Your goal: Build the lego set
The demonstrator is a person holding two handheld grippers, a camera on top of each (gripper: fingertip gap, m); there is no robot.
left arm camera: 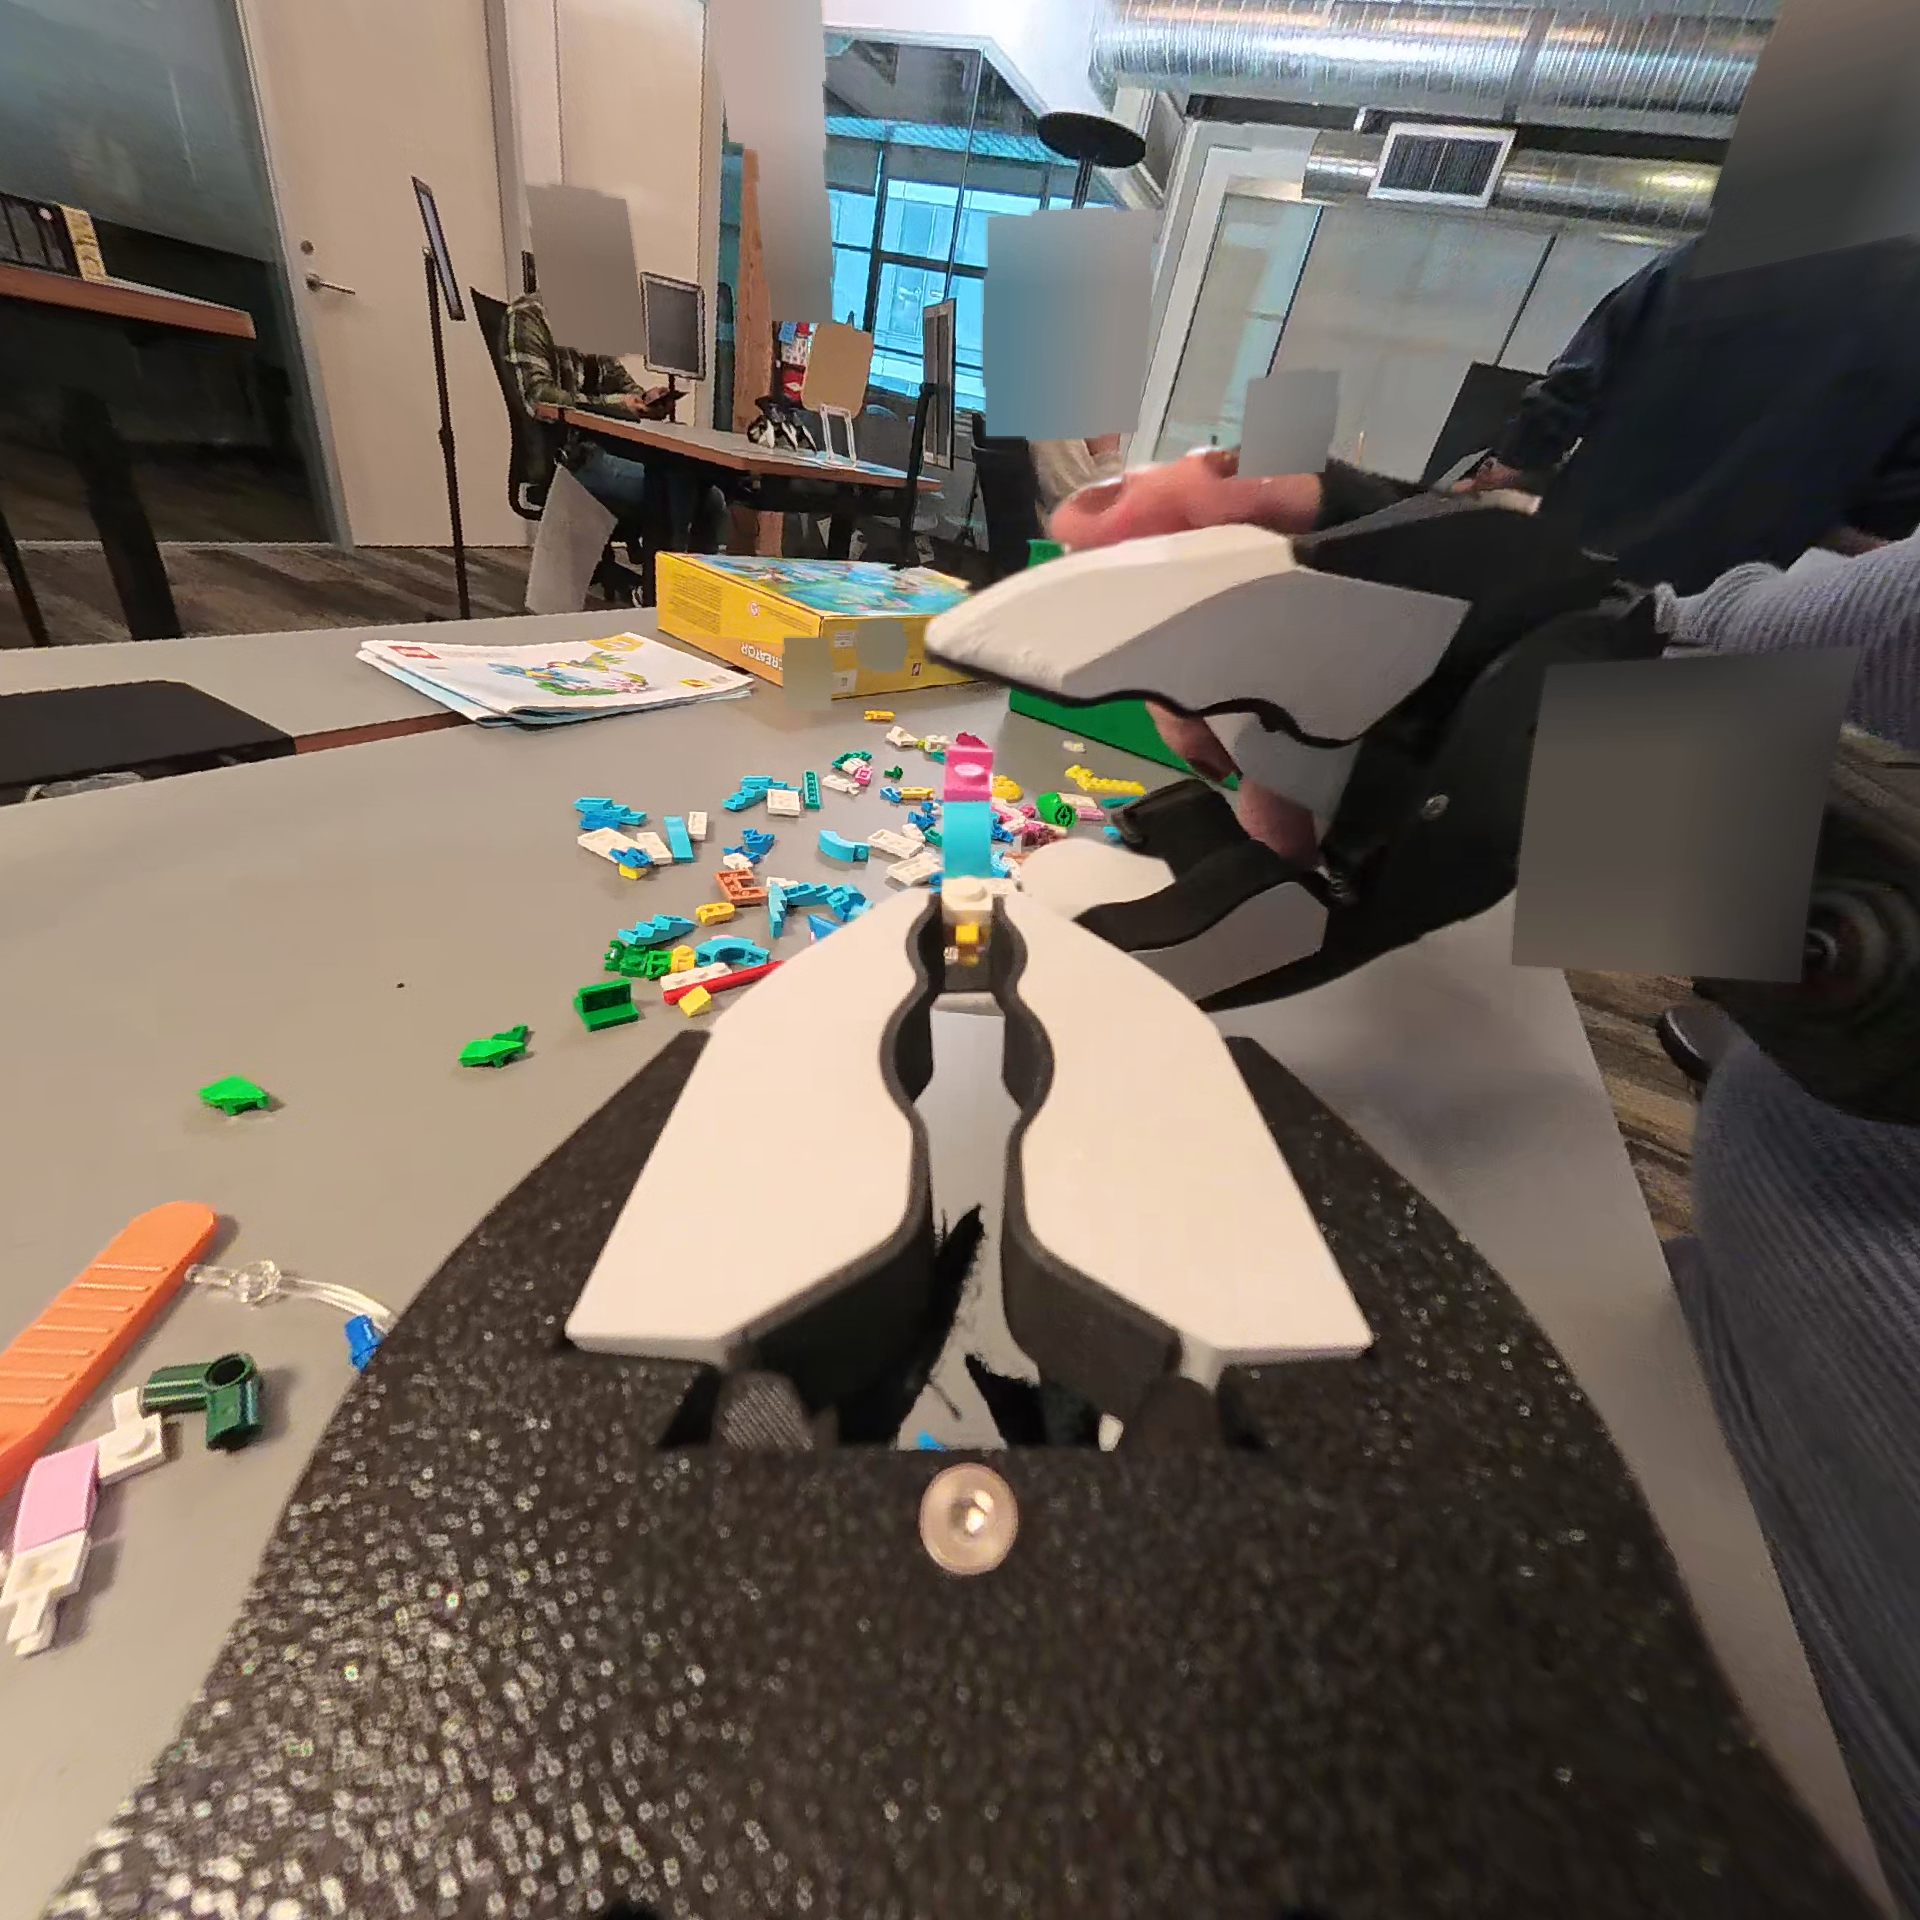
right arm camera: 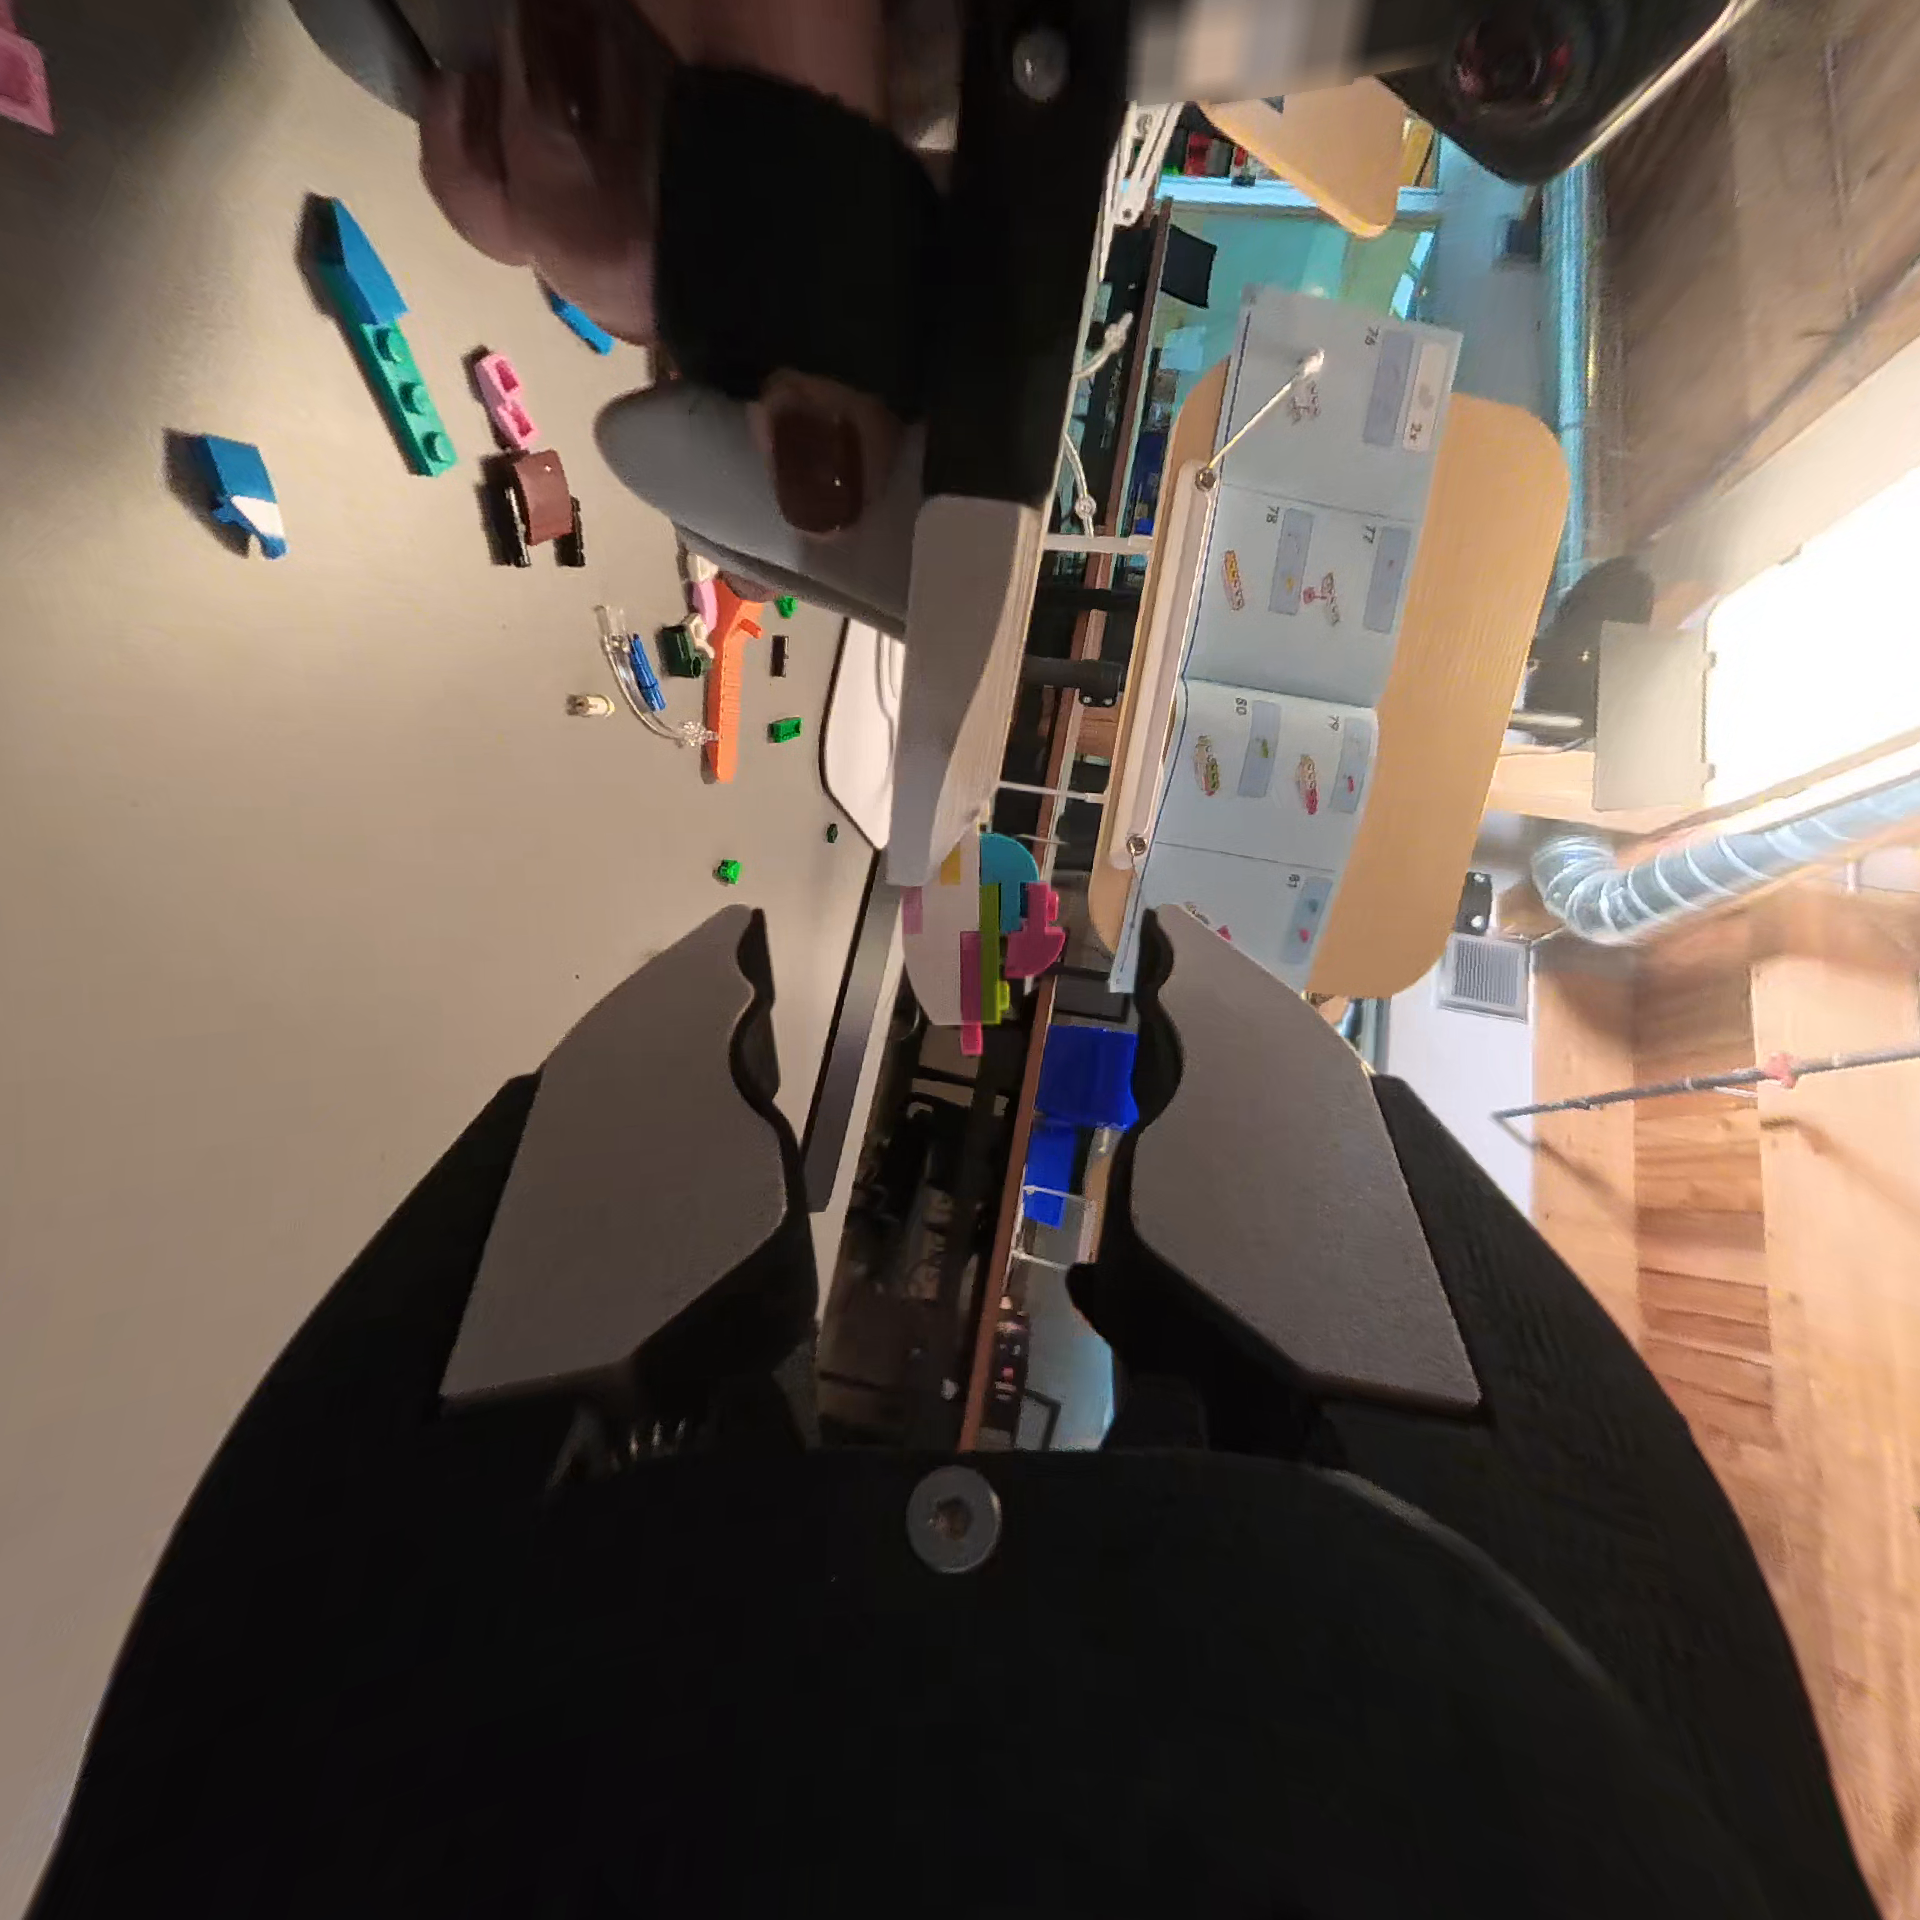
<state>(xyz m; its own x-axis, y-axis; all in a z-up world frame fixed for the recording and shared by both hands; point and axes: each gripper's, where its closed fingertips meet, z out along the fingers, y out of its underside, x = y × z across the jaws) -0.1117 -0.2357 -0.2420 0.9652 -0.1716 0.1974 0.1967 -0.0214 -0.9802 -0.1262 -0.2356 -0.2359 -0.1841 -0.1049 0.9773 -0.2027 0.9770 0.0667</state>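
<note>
My left gripper (left arm camera: 966, 920) is shut on the white and yellow base of a small lego assembly (left arm camera: 966, 821), which has turquoise and pink bricks stacked above. In the right wrist view the same assembly (right arm camera: 977, 935) shows white, pink, lime and turquoise parts, held at the tips of the left gripper's white fingers (right arm camera: 956, 675). My right gripper (right arm camera: 951, 935) is open and empty, turned on its side. The assembly sits between its fingertips without touching them. The right gripper (left arm camera: 997, 758) also shows in the left wrist view, coming in from the right.
Several loose lego pieces (left arm camera: 779, 862) lie scattered on the grey table (left arm camera: 312, 935). An orange brick separator (left arm camera: 94, 1320) lies at the near left. Booklets (left arm camera: 551, 665) and a yellow box (left arm camera: 810, 623) lie at the far edge. An open instruction booklet on a wooden stand (right arm camera: 1299, 675) stands beyond.
</note>
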